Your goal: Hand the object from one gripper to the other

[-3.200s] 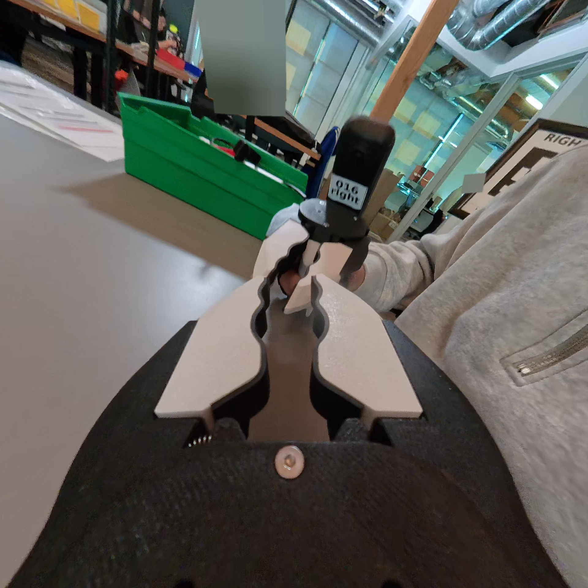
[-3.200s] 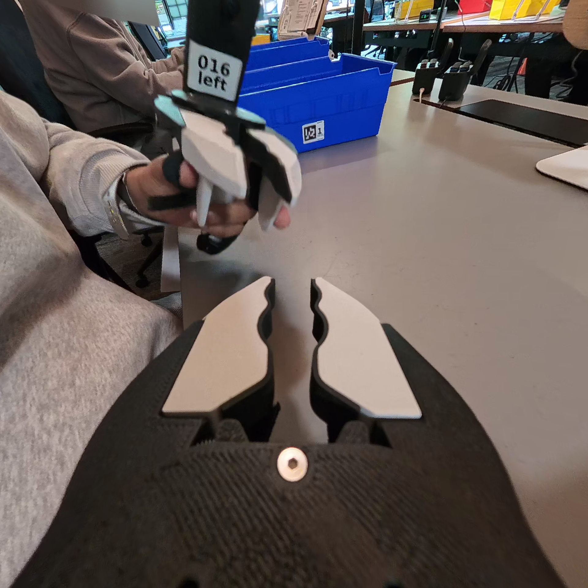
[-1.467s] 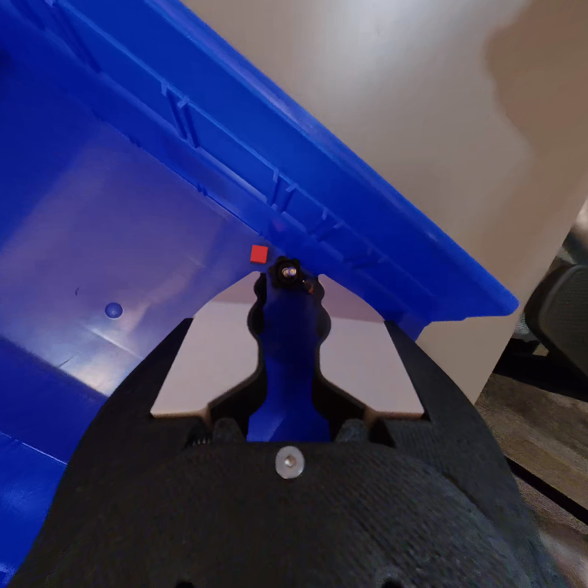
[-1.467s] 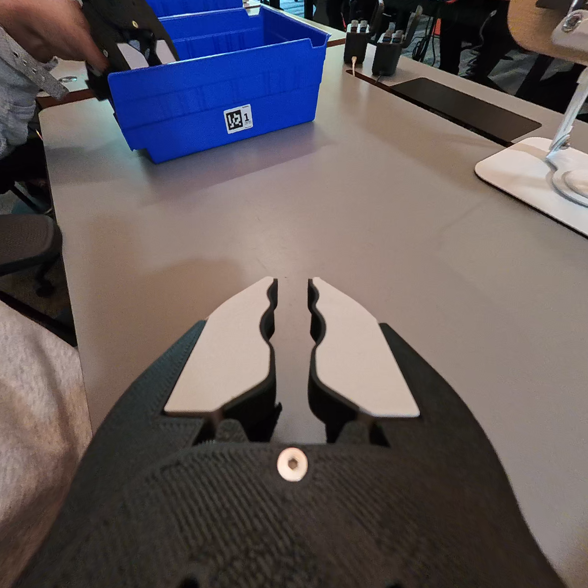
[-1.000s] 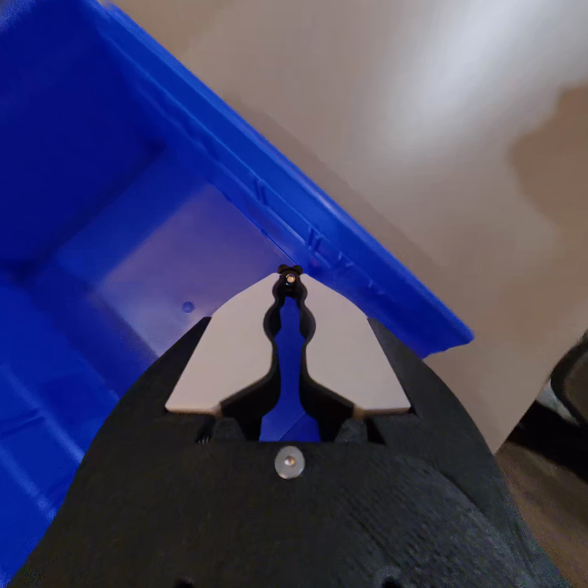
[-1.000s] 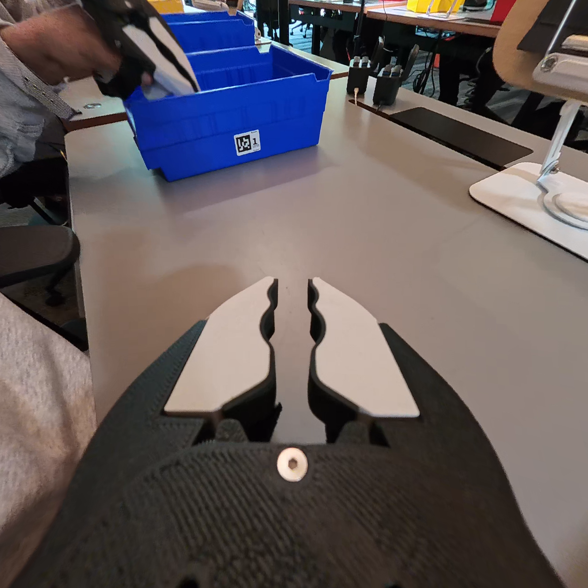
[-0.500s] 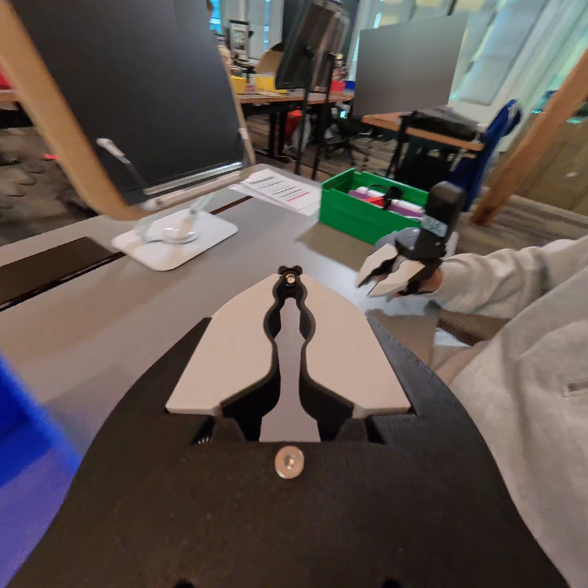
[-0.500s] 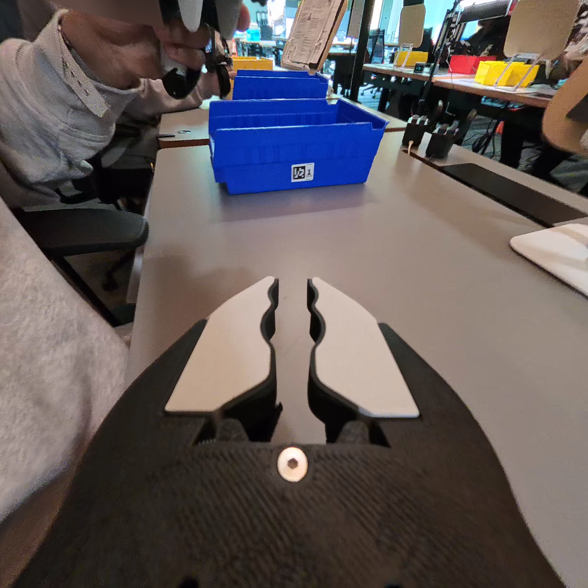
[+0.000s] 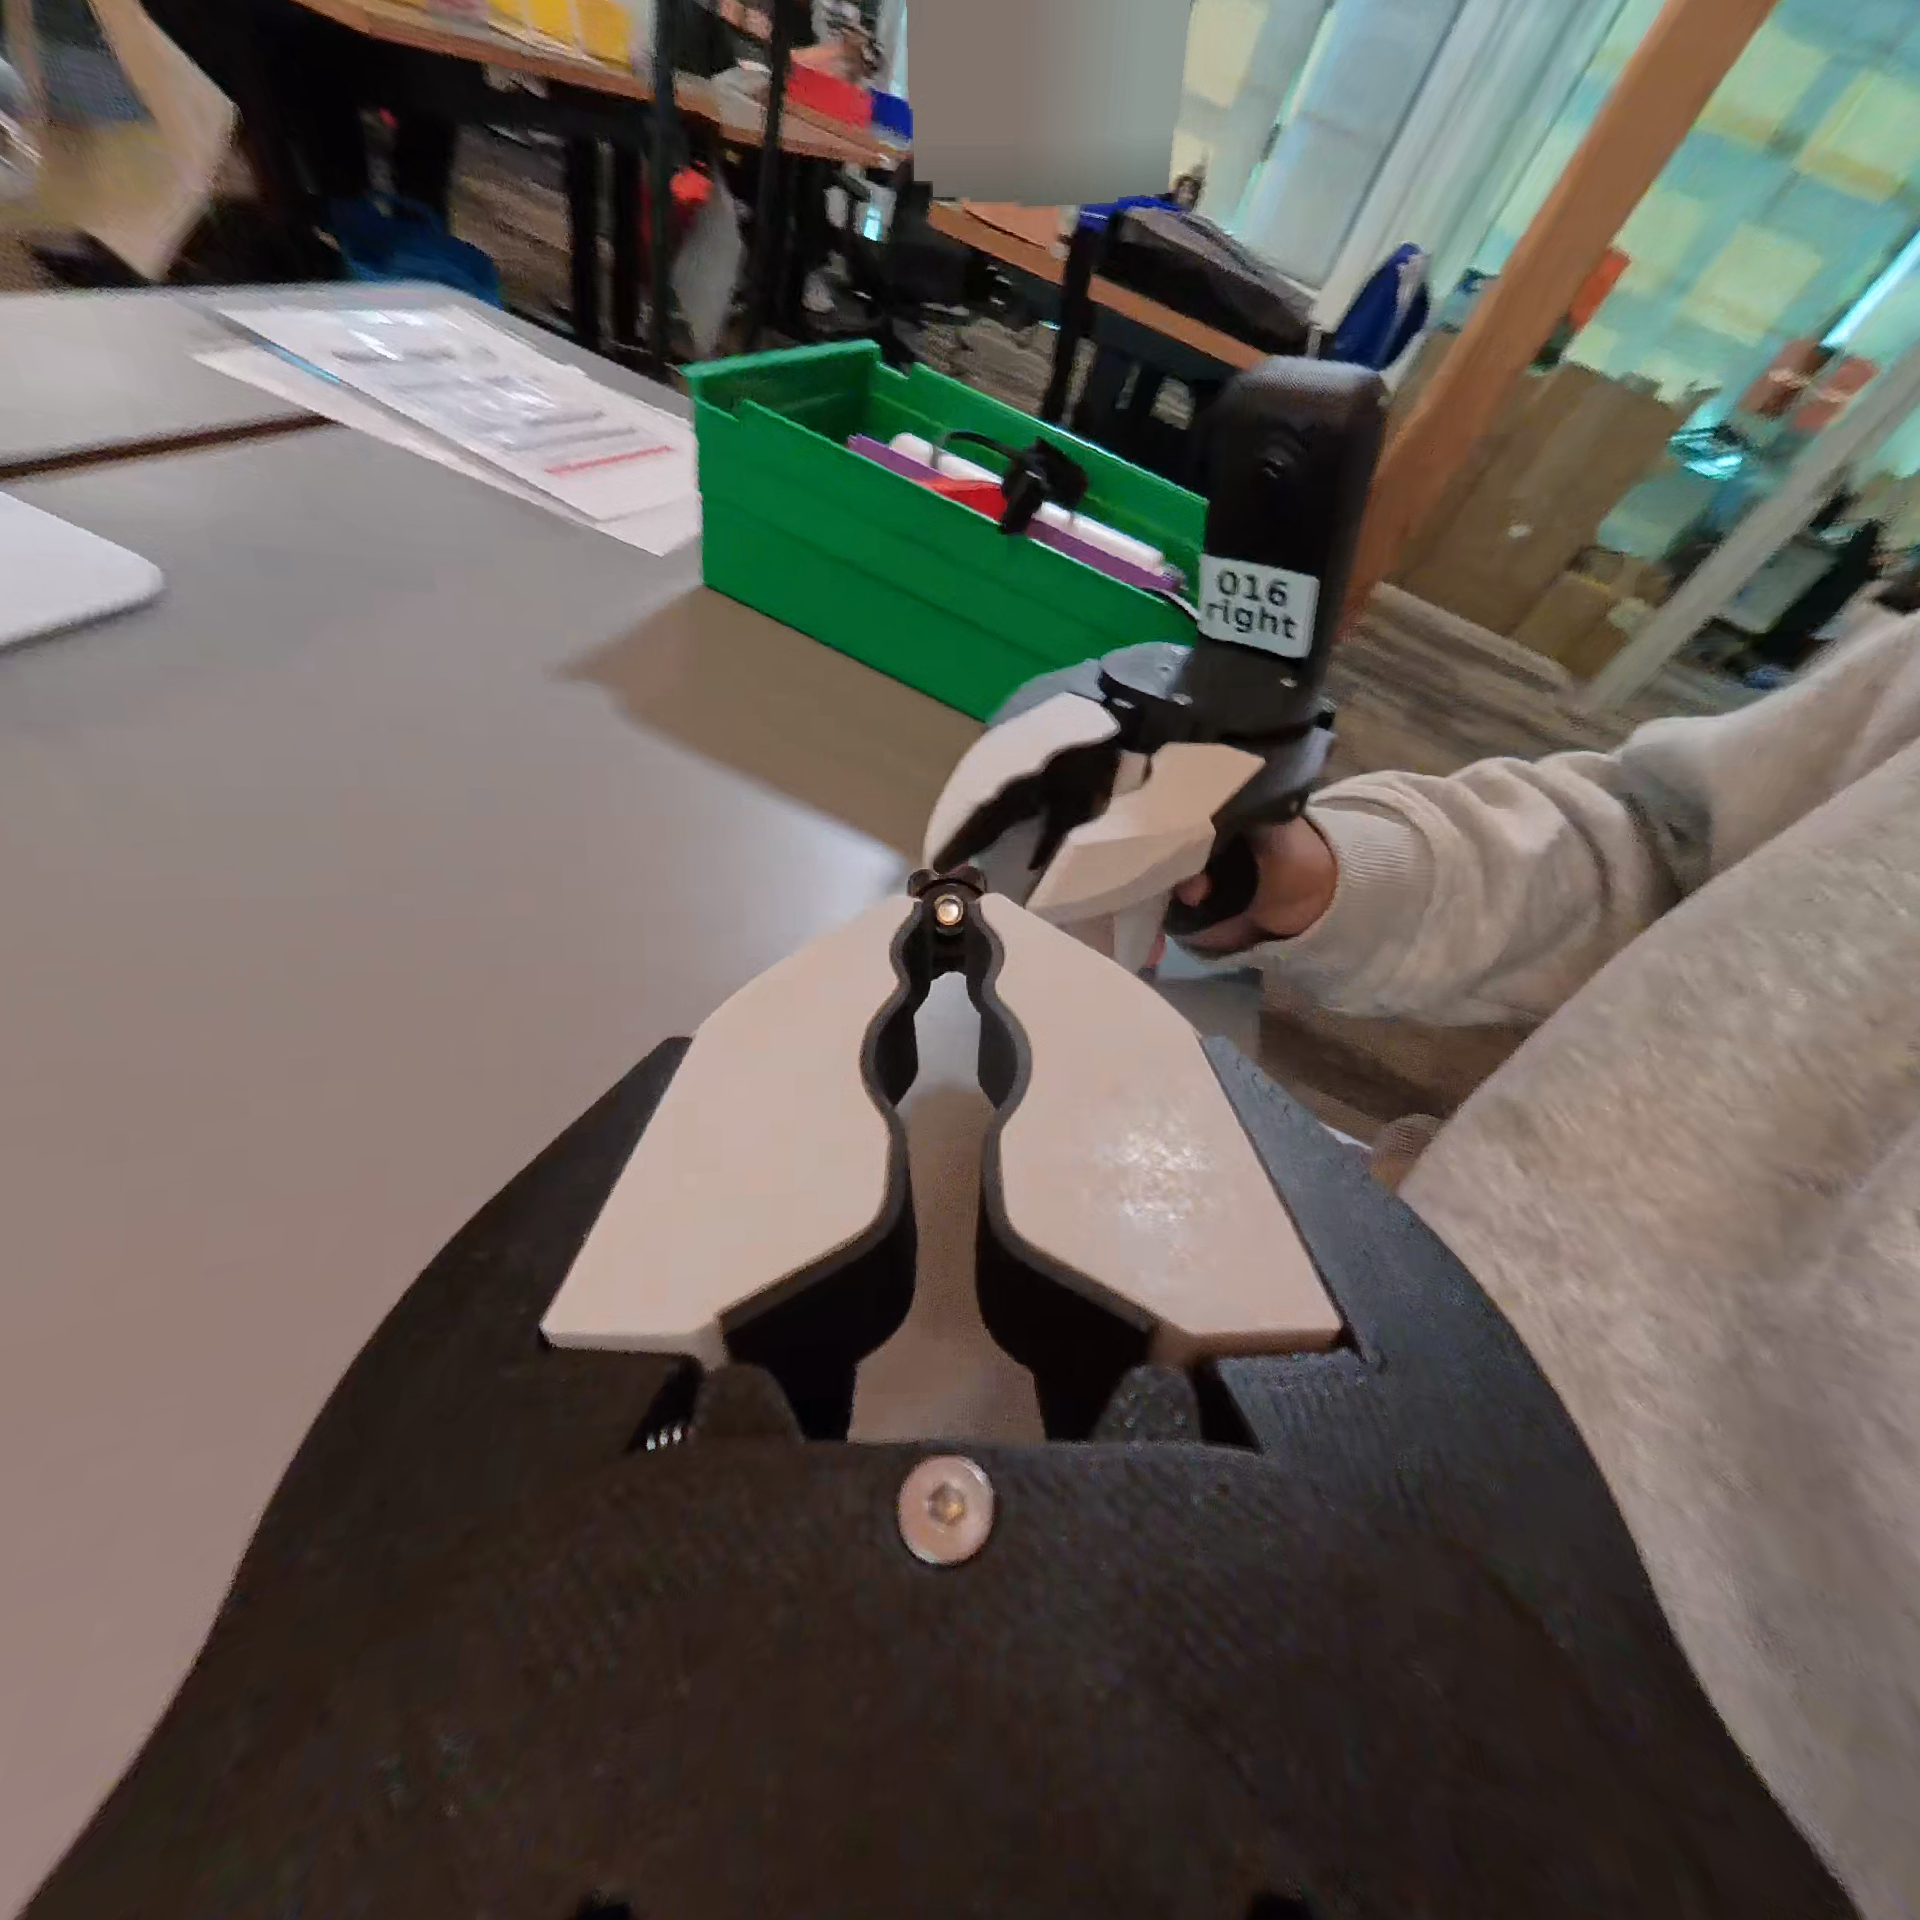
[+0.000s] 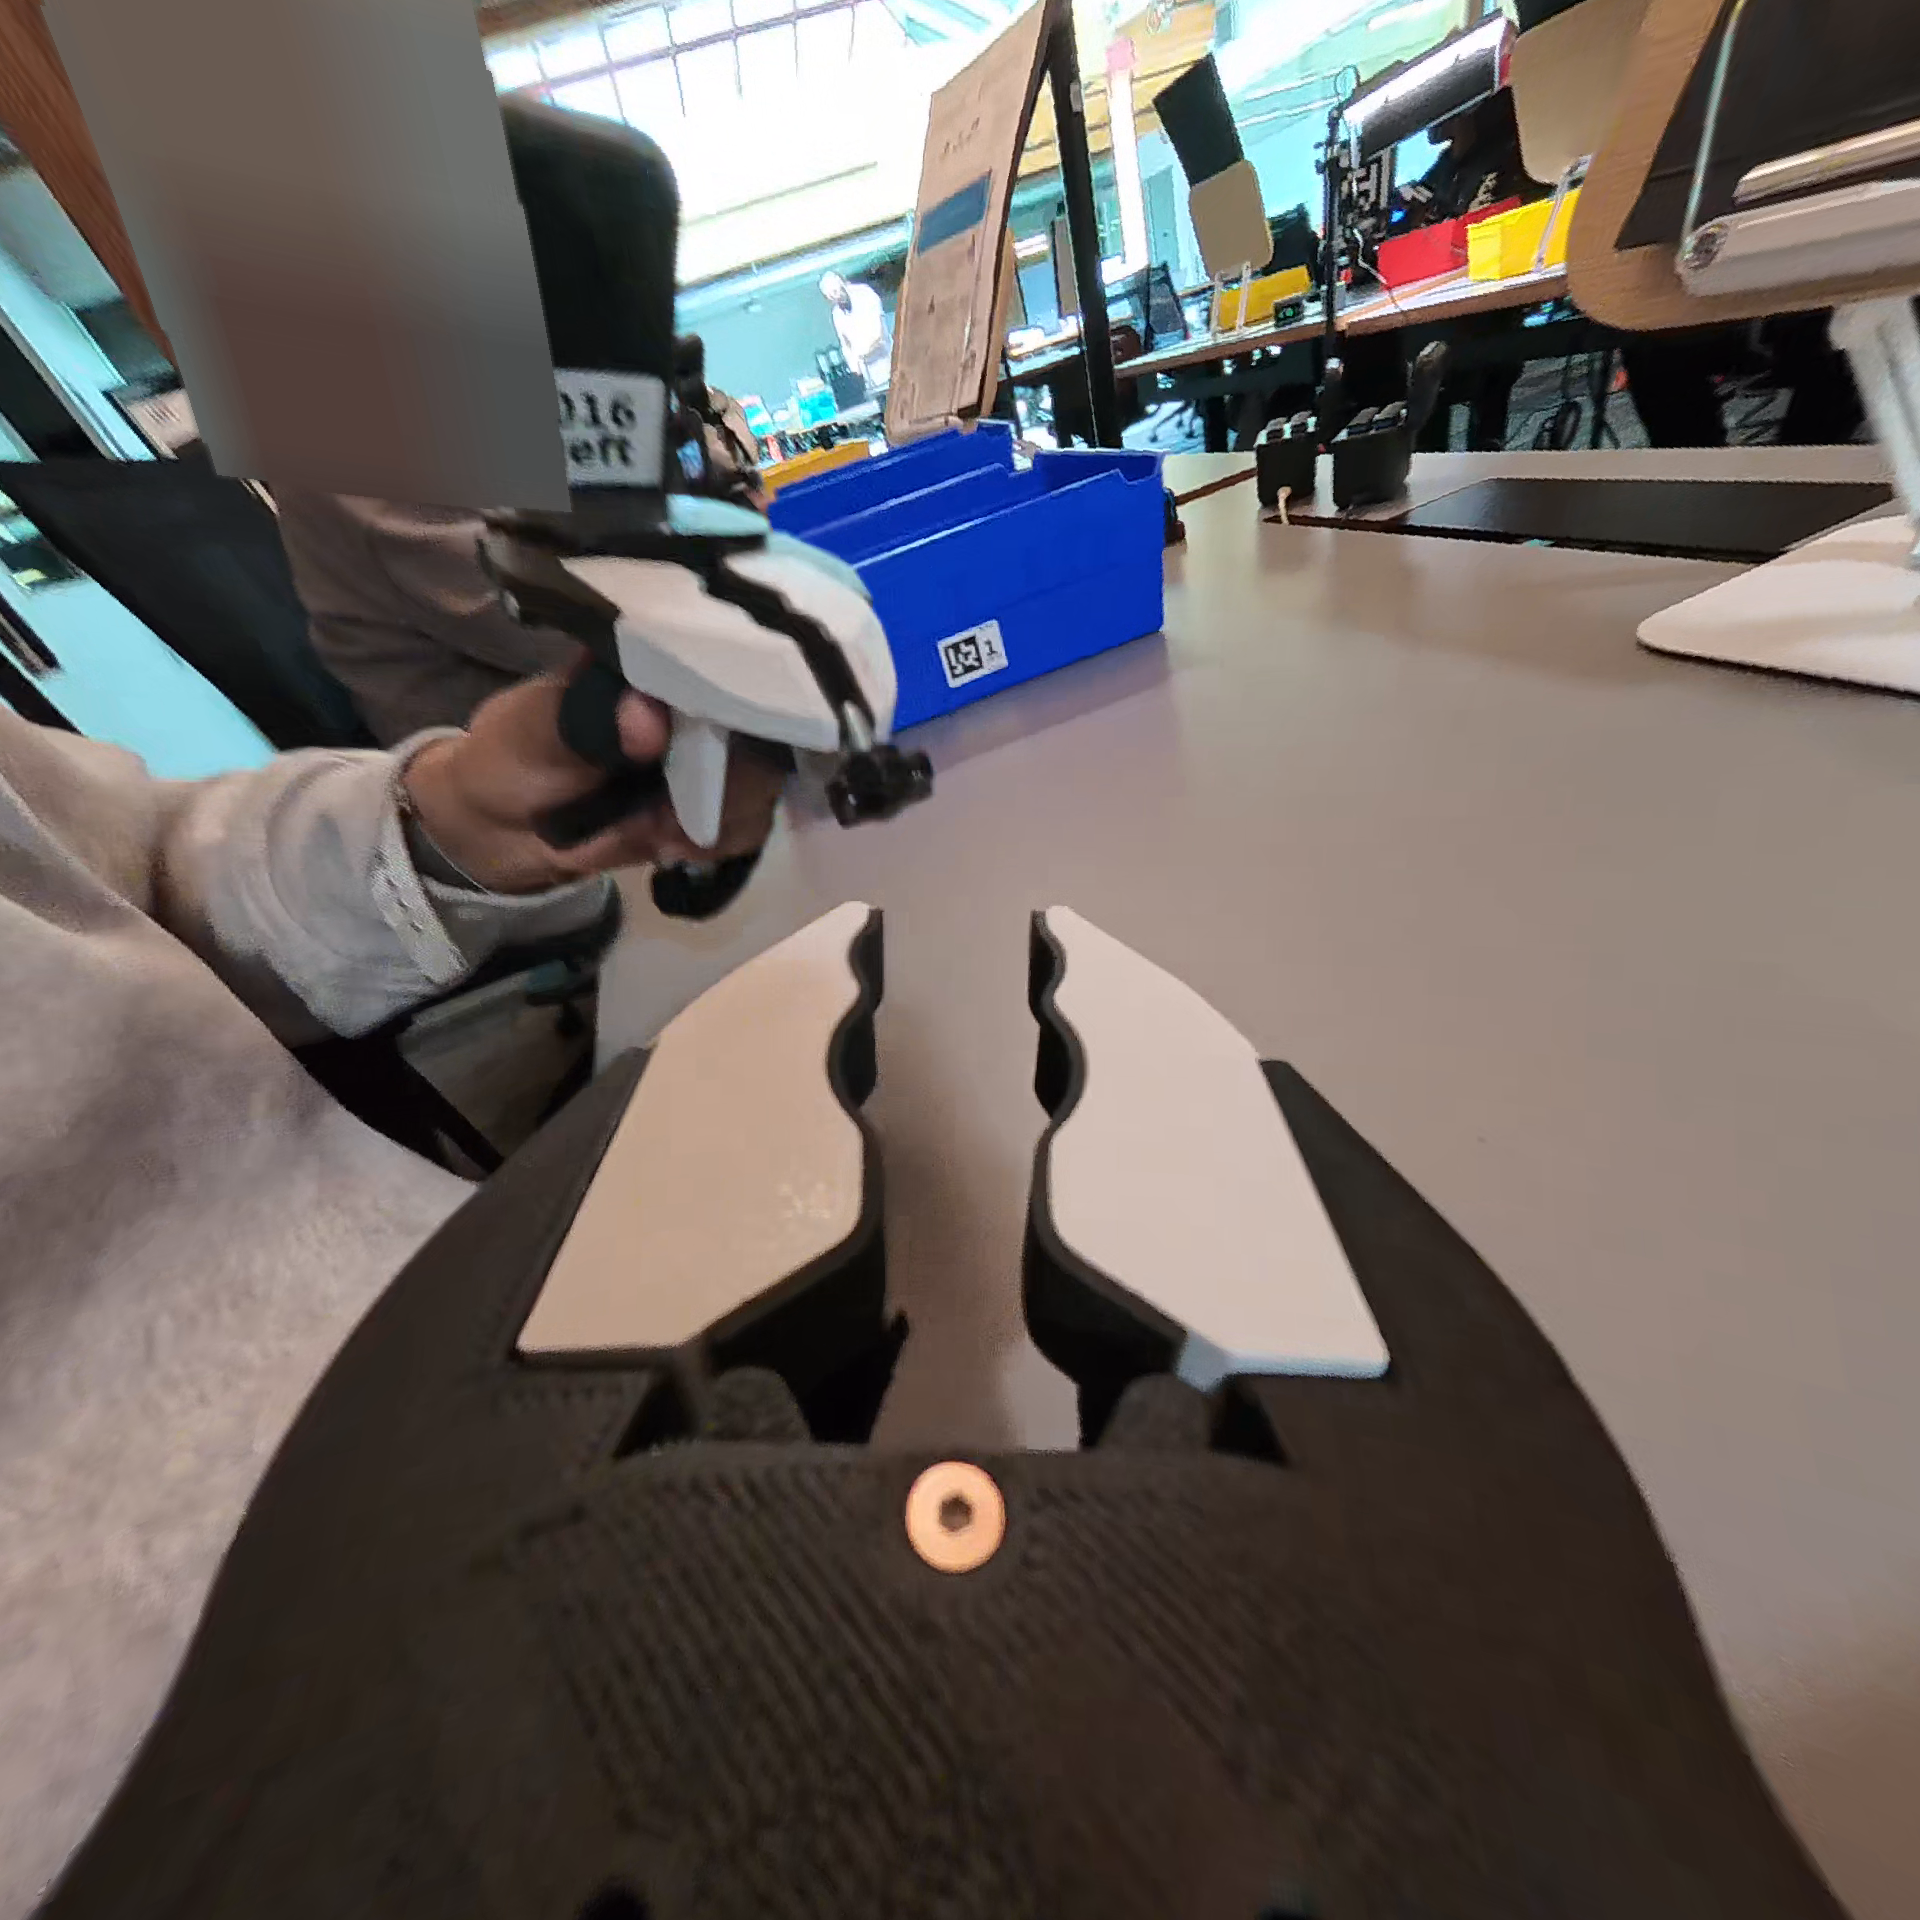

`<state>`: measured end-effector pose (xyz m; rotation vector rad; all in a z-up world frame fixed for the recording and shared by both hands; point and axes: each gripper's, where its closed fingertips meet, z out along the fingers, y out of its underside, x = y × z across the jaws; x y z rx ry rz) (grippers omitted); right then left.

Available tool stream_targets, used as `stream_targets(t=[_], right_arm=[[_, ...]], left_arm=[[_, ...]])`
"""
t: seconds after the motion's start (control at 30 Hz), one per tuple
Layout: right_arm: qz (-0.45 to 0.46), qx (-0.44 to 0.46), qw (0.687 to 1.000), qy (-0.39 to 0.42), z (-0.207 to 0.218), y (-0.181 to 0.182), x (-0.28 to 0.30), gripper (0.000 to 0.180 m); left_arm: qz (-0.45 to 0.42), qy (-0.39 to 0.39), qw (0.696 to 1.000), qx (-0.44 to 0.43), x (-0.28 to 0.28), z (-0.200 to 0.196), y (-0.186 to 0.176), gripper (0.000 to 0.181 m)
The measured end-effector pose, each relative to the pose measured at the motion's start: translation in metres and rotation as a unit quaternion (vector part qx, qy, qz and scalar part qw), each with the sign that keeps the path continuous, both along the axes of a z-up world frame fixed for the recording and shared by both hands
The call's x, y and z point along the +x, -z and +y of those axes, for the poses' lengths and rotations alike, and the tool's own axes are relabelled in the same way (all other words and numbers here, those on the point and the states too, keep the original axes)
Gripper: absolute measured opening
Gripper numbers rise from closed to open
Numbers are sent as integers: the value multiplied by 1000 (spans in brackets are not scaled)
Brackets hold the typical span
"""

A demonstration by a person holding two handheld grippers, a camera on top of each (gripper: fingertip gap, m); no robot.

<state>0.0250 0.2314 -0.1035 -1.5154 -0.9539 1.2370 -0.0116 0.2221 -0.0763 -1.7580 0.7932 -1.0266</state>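
Observation:
My left gripper (image 9: 945,920) is shut on a small black knob screw (image 9: 947,902) with a metal centre, held at the fingertips above the grey table (image 9: 364,831). In the right wrist view the left gripper (image 10: 868,743) comes in from the upper left with the black knob screw (image 10: 881,781) hanging at its tips. My right gripper (image 10: 956,920) is open and empty, low over the table, a short way below and right of the screw. In the left wrist view the right gripper (image 9: 971,847) sits just beyond the screw, jaws parted.
A green bin (image 9: 914,561) with several items stands on the table behind the right gripper. A blue bin (image 10: 997,582) stands behind the left gripper. A white stand base (image 10: 1787,613) and a black pad (image 10: 1621,514) lie at the right. Papers (image 9: 468,405) lie far left. About 6 centimeters separates my left fingertips from my right.
My left gripper picked the black knob screw out of the blue bin, swung away and now holds it close in front of the right gripper. The right gripper stayed open.

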Motion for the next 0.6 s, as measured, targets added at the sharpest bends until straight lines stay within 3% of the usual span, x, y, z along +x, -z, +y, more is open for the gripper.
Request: stream_targets(t=[0.27,0.6], right_arm=[[-27,7,999,-17,-9,7,-9,25],[-83,30,995,-39,-21,19,-15,23]], left_arm=[[-42,44,998,-18,3,-9,25,5],[-14,71,997,-11,10,-17,41,5]])
